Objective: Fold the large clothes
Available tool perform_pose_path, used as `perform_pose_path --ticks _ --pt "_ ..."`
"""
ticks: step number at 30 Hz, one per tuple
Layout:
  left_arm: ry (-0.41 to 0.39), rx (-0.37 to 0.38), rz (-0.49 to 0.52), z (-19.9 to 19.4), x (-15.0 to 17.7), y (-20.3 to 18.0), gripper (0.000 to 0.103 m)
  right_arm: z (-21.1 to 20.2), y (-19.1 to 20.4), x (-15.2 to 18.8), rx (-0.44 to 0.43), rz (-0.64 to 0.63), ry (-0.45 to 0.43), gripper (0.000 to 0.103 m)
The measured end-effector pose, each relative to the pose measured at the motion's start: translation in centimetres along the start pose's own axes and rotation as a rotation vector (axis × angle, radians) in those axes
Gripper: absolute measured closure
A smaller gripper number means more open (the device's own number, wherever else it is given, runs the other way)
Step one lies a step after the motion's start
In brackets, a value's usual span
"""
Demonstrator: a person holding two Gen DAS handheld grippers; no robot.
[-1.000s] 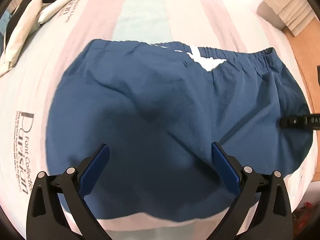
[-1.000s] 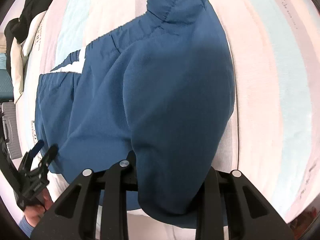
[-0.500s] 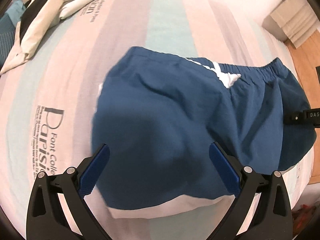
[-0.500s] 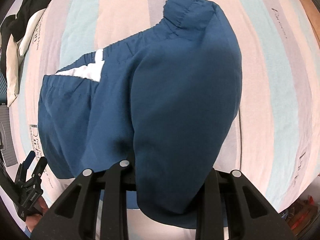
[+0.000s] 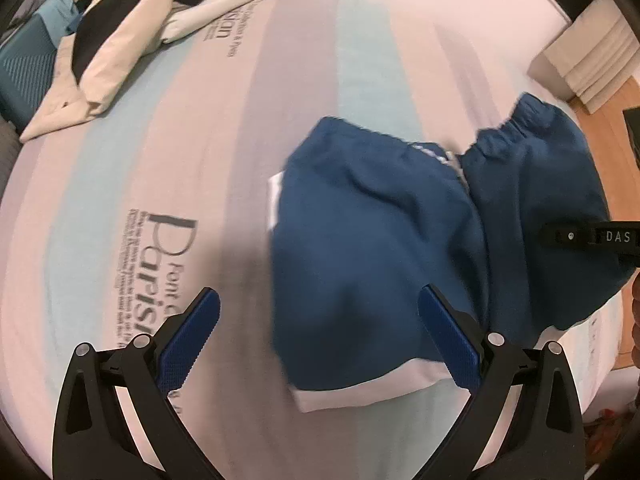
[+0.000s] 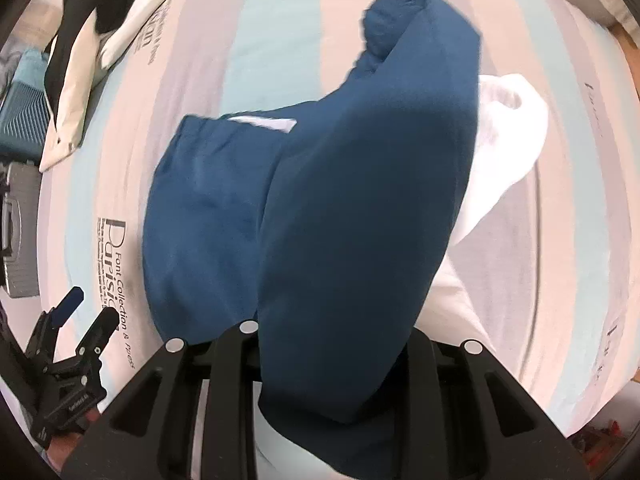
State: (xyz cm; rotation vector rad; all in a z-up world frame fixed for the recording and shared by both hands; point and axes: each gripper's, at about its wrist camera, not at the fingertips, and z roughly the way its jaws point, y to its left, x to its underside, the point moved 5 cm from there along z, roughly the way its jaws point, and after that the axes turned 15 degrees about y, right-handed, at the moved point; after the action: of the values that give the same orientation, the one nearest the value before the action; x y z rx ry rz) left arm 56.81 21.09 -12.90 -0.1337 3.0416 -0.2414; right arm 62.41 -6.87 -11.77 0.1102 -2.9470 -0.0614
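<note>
Change: dark blue fabric shorts (image 5: 380, 240) are now lying further right in the left wrist view.
Right gripper (image 6: 332, 360): clamping the shorts, lifting one half.
Left gripper (image 5: 320, 340): jaws standing wide, empty.
Striped bedsheet (image 5: 160, 200) print: "Parisi", "Font Collection".
Right gripper marking: "DAS".

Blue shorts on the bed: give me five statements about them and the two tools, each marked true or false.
1. The right tool grips a fold of the blue shorts. True.
2. The left tool is clamped on the shorts. False: its jaws stand wide open with nothing between them.
3. The shorts lie on a striped bedsheet with printed lettering. True.
4. The shorts have a red lining. False: the lining showing under the lifted part is white.
5. A pile of black and cream clothes lies apart from the shorts. True.
</note>
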Motion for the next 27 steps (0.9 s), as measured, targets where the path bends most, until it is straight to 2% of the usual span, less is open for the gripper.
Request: perform_pose_path --ticks 10,22,27 --pt "0.045 -0.01 -0.076 0.2 2.0 6.4 0.006 2.2 6.0 0.1 0.034 -0.031 -0.023 0.079" --pt "0.048 -0.023 -0.102 -0.3 3.0 10.9 0.006 3.0 11.9 2.3 0.16 -0.141 -0.116 0.08" --pt "0.047 -0.019 -0.124 0.1 3.2 12.5 0.006 4.3 14.0 2.6 0.202 -0.177 -0.121 0.081"
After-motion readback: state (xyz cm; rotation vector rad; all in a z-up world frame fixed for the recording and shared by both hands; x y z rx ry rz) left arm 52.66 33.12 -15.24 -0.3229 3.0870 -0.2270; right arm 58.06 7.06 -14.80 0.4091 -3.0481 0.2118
